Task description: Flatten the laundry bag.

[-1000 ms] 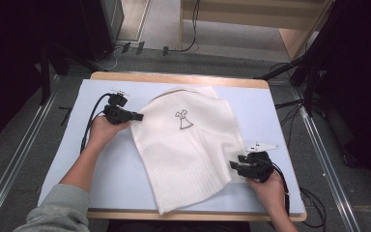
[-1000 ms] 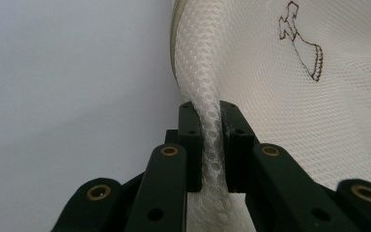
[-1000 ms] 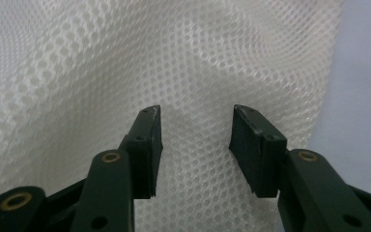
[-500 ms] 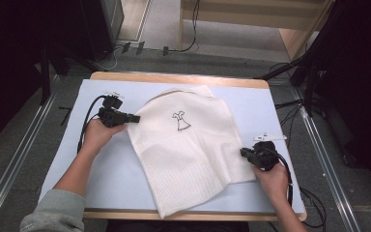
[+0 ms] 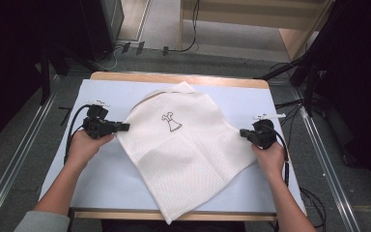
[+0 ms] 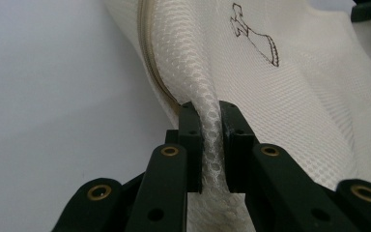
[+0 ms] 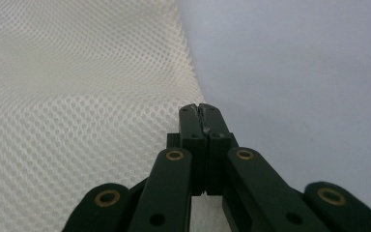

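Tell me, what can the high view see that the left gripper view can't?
The high view takes in the person's left hand and right hand, the table's wooden edge and cables on the floor. The left gripper view gets close: the left gripper has its fingers pinched on a fold of mesh, beside a beige zipper. Both show the white mesh bag, its little dress drawing and the pale blue sheet.
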Demonstrator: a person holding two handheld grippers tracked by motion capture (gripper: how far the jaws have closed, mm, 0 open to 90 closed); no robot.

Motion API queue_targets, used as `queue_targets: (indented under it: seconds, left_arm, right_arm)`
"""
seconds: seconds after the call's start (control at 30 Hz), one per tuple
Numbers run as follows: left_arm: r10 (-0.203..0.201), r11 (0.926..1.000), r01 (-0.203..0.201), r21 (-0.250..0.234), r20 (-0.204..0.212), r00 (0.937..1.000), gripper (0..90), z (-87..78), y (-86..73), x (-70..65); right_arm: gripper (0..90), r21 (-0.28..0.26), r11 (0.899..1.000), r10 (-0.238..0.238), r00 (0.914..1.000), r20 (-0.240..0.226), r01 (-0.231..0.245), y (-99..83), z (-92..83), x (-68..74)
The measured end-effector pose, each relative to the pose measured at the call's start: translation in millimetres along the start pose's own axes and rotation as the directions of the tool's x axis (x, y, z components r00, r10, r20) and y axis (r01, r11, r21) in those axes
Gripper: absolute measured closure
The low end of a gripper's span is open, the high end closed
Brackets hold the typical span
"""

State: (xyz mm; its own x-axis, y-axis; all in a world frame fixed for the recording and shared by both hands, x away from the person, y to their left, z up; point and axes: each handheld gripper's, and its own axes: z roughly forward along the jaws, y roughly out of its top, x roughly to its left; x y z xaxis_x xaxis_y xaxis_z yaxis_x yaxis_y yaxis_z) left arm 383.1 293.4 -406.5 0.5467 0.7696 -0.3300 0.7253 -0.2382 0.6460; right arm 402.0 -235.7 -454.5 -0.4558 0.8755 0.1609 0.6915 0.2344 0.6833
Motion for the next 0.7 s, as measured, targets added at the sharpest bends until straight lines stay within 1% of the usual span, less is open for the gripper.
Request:
queue_targets:
  seconds: [0.07,0.1,0.17,0.2,0.23,0.27,0.33,0.37,0.4,0.43,0.47,0.5,0.53,0.57,0.6,0.63,0.67,0.7]
  left_arm:
    - [0.002,1.0,-0.002,-0.001,-0.004,1.0,82.2,-4.9,-6.8,-3.5]
    - [-0.002,1.0,0.002,-0.004,-0.005,1.0,82.1,-7.8,-10.5,-5.8]
    - [0.003,0.9999,-0.004,-0.012,-0.008,1.0,82.0,-14.6,-18.3,-11.5]
    - [0.001,0.9999,-0.001,-0.014,-0.007,1.0,81.9,-16.7,-20.8,-13.6]
    - [0.001,0.9999,-0.001,-0.014,-0.007,1.0,81.8,-16.7,-20.8,-13.6]
    - [0.002,0.9998,-0.002,-0.017,0.004,1.0,81.7,-22.1,-28.4,-19.6]
    - [-0.007,0.9999,0.007,-0.012,0.021,0.9997,81.3,-24.9,-34.0,-23.2]
    - [-0.004,1.0,0.004,-0.006,0.027,0.9996,81.0,-26.3,-37.3,-24.2]
    - [-0.003,1.0,0.003,-0.003,0.026,0.9997,80.1,-26.5,-38.9,-24.2]
    - [-0.004,1.0,0.004,0.0,0.02,0.9998,78.5,-26.5,-40.1,-23.8]
    - [0.0,1.0,0.0,0.004,0.017,0.9999,76.2,-27.1,-40.9,-22.6]
    - [0.0,1.0,0.0,0.007,0.022,0.9998,72.1,-28.7,-41.3,-20.9]
    - [0.0,1.0,0.0,0.007,0.022,0.9998,66.2,-28.7,-41.3,-20.9]
    - [0.009,1.0,-0.009,-0.002,0.013,0.9999,58.9,-33.5,-40.7,-19.0]
    - [0.014,0.9999,-0.014,-0.008,0.012,0.9998,54.3,-37.1,-40.0,-17.9]
    - [0.009,0.9997,-0.009,-0.021,0.018,0.9998,50.0,-40.9,-39.3,-16.7]
    - [0.008,0.9993,-0.008,-0.035,0.016,0.9998,46.8,-45.6,-38.4,-15.8]
    - [0.011,0.9984,-0.011,-0.056,0.009,0.9999,45.5,-50.5,-37.3,-14.5]
  right_arm:
    - [90.0,-0.002,1.0,-0.011,0.9999,-0.005,0.011,7.9,5.6,-1.9]
    - [90.0,0.0,1.0,-0.005,1.0,-0.006,0.005,11.8,8.5,-2.0]
    - [90.0,-0.005,1.0,-0.017,0.9998,-0.012,0.017,19.1,14.8,-2.3]
    - [90.0,-0.002,1.0,-0.023,0.9996,-0.016,0.023,23.8,18.9,-2.3]
    - [90.0,-0.002,1.0,-0.023,0.9996,-0.016,0.023,23.8,18.9,-2.3]
    - [90.0,-0.01,0.999,-0.04,0.9991,-0.013,0.04,30.9,25.9,-1.7]
    - [90.0,-0.002,0.999,-0.037,0.9992,-0.017,0.037,35.9,30.4,-1.9]
    - [90.0,-0.005,0.999,-0.039,0.9991,-0.016,0.039,38.6,33.0,-1.7]
    - [90.0,-0.021,0.999,-0.044,0.9988,-0.02,0.044,40.1,35.7,-1.3]
    - [90.0,-0.024,0.999,-0.048,0.9985,-0.025,0.048,40.2,37.4,-1.4]
    - [90.0,-0.018,0.999,-0.046,0.9986,-0.028,0.045,40.0,39.6,-1.4]
    - [90.0,-0.012,0.999,-0.051,0.9983,-0.03,0.05,39.2,40.9,-1.7]
    - [90.0,-0.012,0.999,-0.051,0.9983,-0.03,0.05,39.2,40.9,-1.7]
    - [81.3,-0.015,0.999,-0.032,0.9988,-0.036,0.032,38.3,38.2,-2.2]
    - [77.2,-0.02,0.999,-0.026,0.9992,-0.03,0.025,38.5,35.4,-2.2]
    - [74.0,-0.028,0.999,-0.017,0.9995,-0.025,0.016,38.6,30.2,-1.8]
    - [71.2,-0.036,0.999,-0.02,0.9996,-0.02,0.019,38.6,24.5,-0.9]
    - [70.8,-0.046,0.999,-0.026,0.9996,-0.013,0.026,38.2,18.6,0.1]
